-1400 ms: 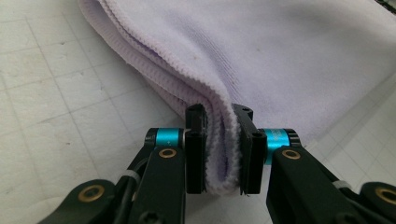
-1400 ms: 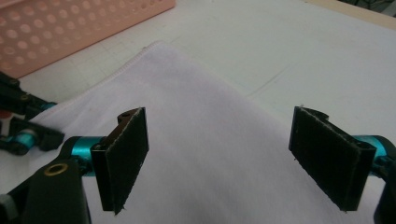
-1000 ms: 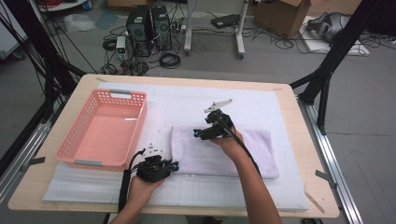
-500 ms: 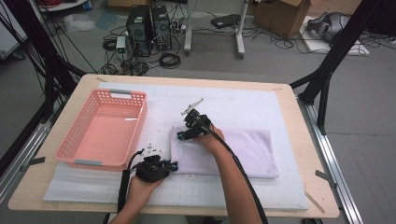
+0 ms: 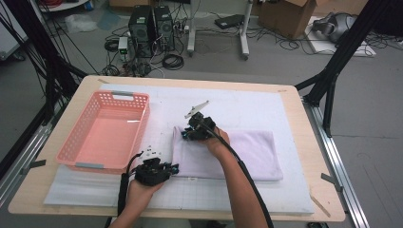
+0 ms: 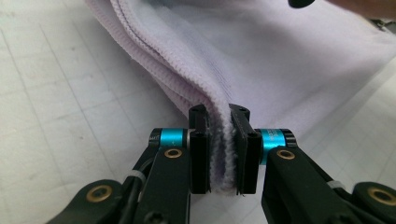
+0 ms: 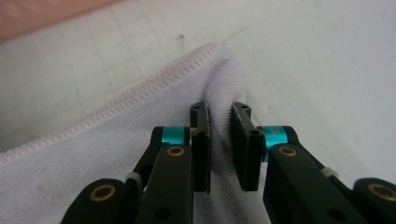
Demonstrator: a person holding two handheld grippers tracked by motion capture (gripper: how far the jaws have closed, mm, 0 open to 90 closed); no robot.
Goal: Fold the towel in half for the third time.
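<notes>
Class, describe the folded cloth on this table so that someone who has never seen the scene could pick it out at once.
Start at the wooden table with the white mat on it. Right of the pink basket, near the mat's middle, lies the pale lilac towel, folded into a long rectangle. It is the only soft cloth there, and the left gripper and right gripper pinch its two left corners.
</notes>
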